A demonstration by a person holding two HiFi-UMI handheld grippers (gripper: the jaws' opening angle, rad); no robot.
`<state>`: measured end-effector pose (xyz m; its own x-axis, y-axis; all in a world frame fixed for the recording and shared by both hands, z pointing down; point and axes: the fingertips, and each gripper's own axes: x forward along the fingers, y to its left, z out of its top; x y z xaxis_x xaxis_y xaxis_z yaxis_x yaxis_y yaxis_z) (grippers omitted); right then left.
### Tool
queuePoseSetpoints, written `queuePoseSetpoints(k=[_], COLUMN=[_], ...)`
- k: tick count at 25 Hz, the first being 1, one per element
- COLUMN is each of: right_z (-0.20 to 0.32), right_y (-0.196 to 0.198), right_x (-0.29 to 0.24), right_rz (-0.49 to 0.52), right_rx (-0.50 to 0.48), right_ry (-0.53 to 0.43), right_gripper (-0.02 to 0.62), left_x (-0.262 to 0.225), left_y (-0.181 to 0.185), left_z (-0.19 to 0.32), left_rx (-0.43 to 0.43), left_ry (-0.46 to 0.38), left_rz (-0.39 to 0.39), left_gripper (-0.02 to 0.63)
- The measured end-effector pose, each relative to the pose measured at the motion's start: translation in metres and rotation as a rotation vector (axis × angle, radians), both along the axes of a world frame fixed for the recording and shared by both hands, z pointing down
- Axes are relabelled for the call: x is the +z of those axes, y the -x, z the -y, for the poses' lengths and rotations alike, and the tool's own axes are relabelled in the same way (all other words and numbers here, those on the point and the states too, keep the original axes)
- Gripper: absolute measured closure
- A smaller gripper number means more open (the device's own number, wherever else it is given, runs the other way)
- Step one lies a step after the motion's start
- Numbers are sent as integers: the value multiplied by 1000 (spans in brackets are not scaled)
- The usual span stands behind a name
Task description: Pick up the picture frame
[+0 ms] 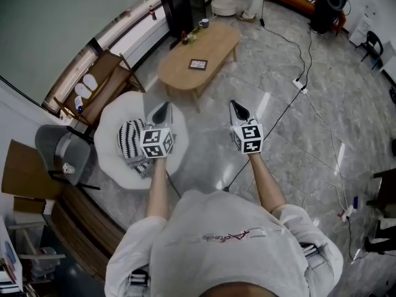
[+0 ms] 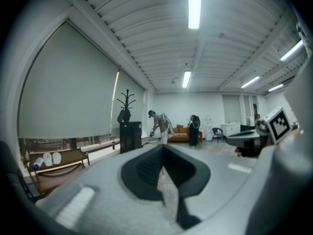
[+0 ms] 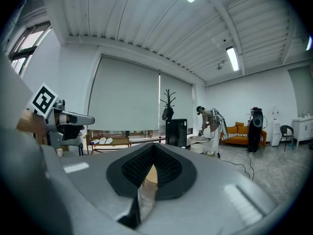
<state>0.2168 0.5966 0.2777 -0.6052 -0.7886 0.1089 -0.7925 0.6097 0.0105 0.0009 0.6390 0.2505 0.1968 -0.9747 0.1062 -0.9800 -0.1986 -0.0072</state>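
A small dark picture frame [image 1: 198, 64] lies flat on the oval wooden coffee table [image 1: 218, 41], well ahead of both grippers. My left gripper [image 1: 163, 110] is held out over the white round seat, jaws shut with nothing between them. My right gripper [image 1: 238, 108] hovers over the marble floor, also shut and empty. In the left gripper view the black pads [image 2: 146, 168] meet in front of the room. In the right gripper view a sliver of the wooden table [image 3: 150, 173] shows between the closed pads [image 3: 134, 169].
A white round seat [image 1: 117, 159] with a striped cushion [image 1: 131, 138] lies below the left gripper. A grey chair [image 1: 62, 150], a wooden bench [image 1: 105, 82], a black cabinet [image 1: 179, 5] and floor cables [image 1: 291, 104] surround the table. A bottle [image 1: 184, 38] and mug [image 1: 204, 23] stand on its far end. A person [image 3: 210, 126] works far off.
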Motion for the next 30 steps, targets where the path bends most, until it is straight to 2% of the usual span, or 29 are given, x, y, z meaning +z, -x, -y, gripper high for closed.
queuePoseSetpoints(k=[7,14,30], right_z=[17,54,209], right_y=[0,20,91], right_x=[10,17,23], right_rz=[-13,-21,-65], right_rx=[-1,-7,23], right_ry=[5,14,39], right_gripper=[591,591,591], left_x=[7,19,38], left_y=[0,18,90], left_z=[19,56,214], left_rx=[2,5,28], left_ry=[-4,1,25], left_rz=[-13,-28,-90], left_gripper=[604,604,604])
